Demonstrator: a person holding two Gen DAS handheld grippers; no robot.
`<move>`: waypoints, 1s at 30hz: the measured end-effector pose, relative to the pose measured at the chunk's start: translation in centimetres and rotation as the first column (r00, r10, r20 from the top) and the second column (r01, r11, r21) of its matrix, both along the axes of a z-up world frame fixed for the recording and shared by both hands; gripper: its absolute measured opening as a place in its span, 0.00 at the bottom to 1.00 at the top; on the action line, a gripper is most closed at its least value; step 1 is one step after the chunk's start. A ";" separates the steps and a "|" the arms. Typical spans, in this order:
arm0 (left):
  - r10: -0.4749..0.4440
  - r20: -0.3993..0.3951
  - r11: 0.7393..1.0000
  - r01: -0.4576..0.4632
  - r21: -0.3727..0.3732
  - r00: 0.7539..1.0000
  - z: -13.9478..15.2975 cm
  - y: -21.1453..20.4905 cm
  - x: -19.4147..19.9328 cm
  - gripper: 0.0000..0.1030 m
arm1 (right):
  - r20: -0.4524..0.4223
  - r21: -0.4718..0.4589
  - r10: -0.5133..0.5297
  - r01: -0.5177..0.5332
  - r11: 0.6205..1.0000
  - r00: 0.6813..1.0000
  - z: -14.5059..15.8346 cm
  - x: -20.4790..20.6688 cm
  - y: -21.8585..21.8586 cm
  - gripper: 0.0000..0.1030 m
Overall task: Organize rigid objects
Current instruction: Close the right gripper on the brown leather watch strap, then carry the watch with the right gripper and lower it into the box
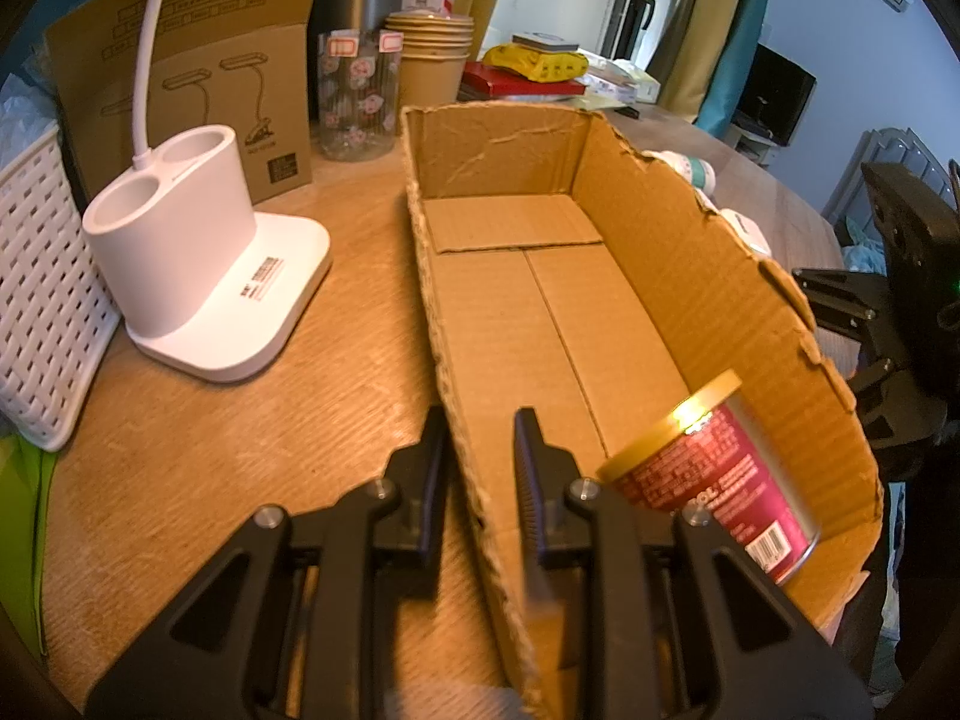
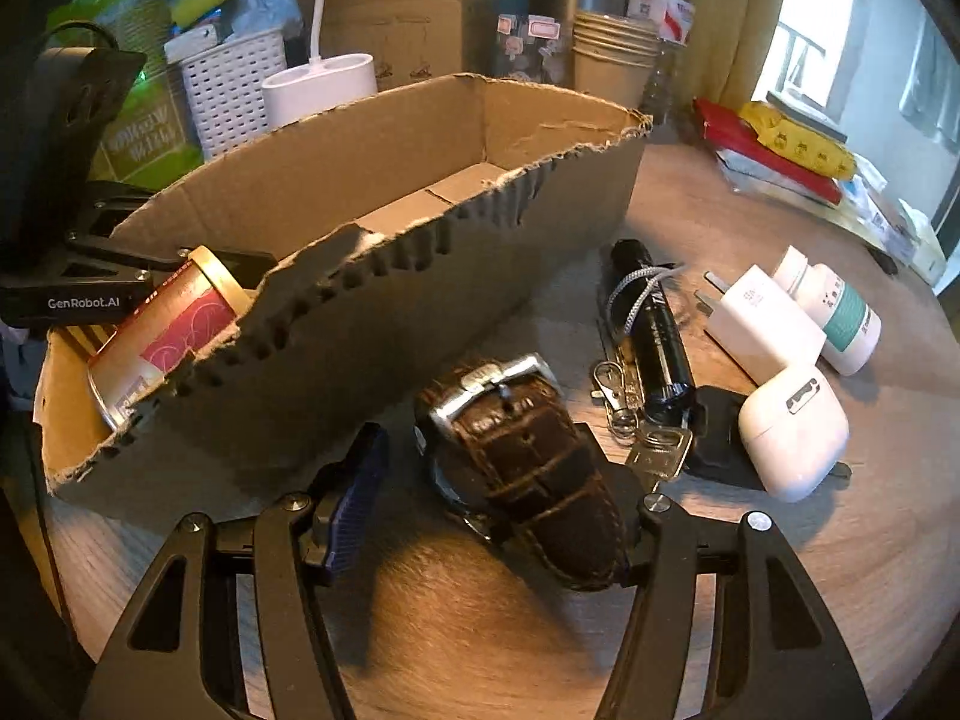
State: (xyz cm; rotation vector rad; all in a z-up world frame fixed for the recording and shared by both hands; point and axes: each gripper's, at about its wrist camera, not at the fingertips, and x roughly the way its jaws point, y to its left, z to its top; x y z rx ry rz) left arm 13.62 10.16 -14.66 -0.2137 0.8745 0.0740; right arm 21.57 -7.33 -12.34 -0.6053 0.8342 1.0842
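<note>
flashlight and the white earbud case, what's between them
In the right wrist view, a black key fob with a key lies between the flashlight and the earbud case.

Dim, warm indoor light; daylight enters from the window (image 2: 804, 60) at upper right, blown out. Glare spot on the can's gold lid (image 1: 690, 414). Fisheye bending and dark corners. Near fingers slightly blurred; dark shadow beside the box (image 2: 420, 276).

Plain brown cardboard box (image 1: 600, 312); magenta can (image 1: 714, 480) with gold lid; dark brown stitched watch strap (image 2: 534, 462); white woven-pattern basket (image 1: 42, 300).
</note>
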 end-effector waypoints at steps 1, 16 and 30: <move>0.000 0.000 1.000 0.000 0.000 1.000 0.0 0.0 0.0 0.23 | -0.003 0.006 0.000 0.000 1.000 1.000 0.0 -0.1 -0.1 0.55; 0.000 0.000 1.000 0.000 -0.001 1.000 0.0 0.0 0.0 0.23 | 0.058 0.030 -0.132 0.130 0.991 0.990 0.5 -0.6 -0.4 0.43; 0.001 0.000 1.000 -0.001 -0.001 1.000 0.0 0.0 0.0 0.23 | 0.112 0.112 -0.253 0.241 0.964 0.961 4.1 -1.5 -1.3 0.43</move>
